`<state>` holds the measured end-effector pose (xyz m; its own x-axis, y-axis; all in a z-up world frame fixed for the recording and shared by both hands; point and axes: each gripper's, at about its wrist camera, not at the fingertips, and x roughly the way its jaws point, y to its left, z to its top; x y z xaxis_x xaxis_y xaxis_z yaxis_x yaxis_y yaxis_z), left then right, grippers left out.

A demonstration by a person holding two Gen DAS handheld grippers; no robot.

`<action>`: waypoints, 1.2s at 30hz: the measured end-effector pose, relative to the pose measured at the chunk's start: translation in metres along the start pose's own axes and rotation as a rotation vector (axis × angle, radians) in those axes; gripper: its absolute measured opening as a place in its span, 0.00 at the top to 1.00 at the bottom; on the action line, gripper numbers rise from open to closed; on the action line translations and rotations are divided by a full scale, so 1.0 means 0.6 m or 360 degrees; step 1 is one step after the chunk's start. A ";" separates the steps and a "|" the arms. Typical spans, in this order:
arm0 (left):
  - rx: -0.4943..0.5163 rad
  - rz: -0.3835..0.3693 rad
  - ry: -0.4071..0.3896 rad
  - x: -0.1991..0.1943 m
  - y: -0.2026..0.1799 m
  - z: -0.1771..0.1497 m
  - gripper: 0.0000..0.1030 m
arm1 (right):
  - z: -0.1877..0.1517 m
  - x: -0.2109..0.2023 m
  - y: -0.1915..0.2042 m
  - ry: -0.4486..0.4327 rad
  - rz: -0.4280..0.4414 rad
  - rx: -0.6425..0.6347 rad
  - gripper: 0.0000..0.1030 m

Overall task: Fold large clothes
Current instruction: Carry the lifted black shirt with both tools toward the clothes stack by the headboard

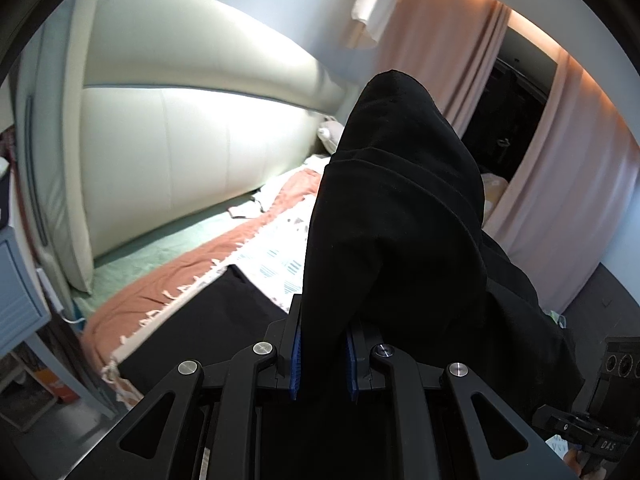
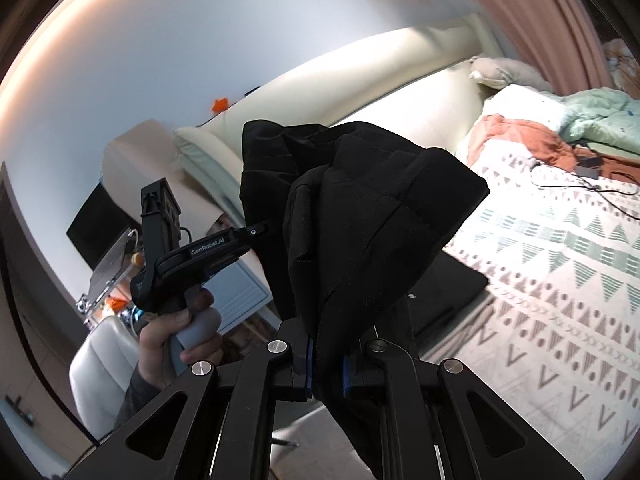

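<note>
A large black garment (image 1: 396, 216) hangs lifted in the air above the bed. My left gripper (image 1: 323, 354) is shut on a thick fold of it, which rises in front of the camera and hides much of the room. My right gripper (image 2: 327, 368) is shut on another bunch of the same black garment (image 2: 372, 216). In the right wrist view the left gripper (image 2: 262, 232) shows at the left, held in a hand, its tips buried in the cloth. Part of the right gripper's body (image 1: 596, 436) shows at the lower right of the left wrist view.
The bed has a white patterned cover (image 2: 560, 280), an orange throw (image 1: 168, 284) and a cream padded headboard (image 1: 180, 152). A black cloth (image 2: 444, 292) lies flat on the bed edge. Cables (image 2: 588, 180), pillows and a green quilt (image 2: 596, 116) lie further up. Pink curtains (image 1: 560, 184) hang right.
</note>
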<state>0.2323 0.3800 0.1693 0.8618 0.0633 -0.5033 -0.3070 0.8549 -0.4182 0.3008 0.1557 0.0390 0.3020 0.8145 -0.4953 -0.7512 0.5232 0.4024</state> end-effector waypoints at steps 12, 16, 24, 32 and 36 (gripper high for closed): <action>-0.0048 0.0181 -0.0070 -0.041 0.146 0.043 0.84 | 0.007 0.134 0.070 0.0118 0.0154 -0.0056 0.90; -0.0035 0.0238 -0.0063 -0.041 0.170 0.055 0.84 | 0.003 0.175 0.075 0.0151 0.0205 -0.0032 0.90; 0.0009 0.0317 0.0026 0.058 0.175 0.059 0.84 | -0.018 0.245 0.017 0.0212 0.0212 0.0088 0.90; 0.0062 0.0327 0.0166 0.226 0.156 0.066 0.84 | -0.009 0.280 -0.117 0.0236 0.0082 0.0193 0.90; 0.0101 0.0340 0.0225 0.295 0.143 0.076 0.84 | 0.004 0.297 -0.175 0.0231 0.0044 0.0244 0.90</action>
<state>0.3768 0.4877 0.0789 0.7139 0.1772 -0.6774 -0.4462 0.8607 -0.2450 0.4348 0.2461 -0.0899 0.1864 0.7903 -0.5836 -0.6564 0.5422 0.5246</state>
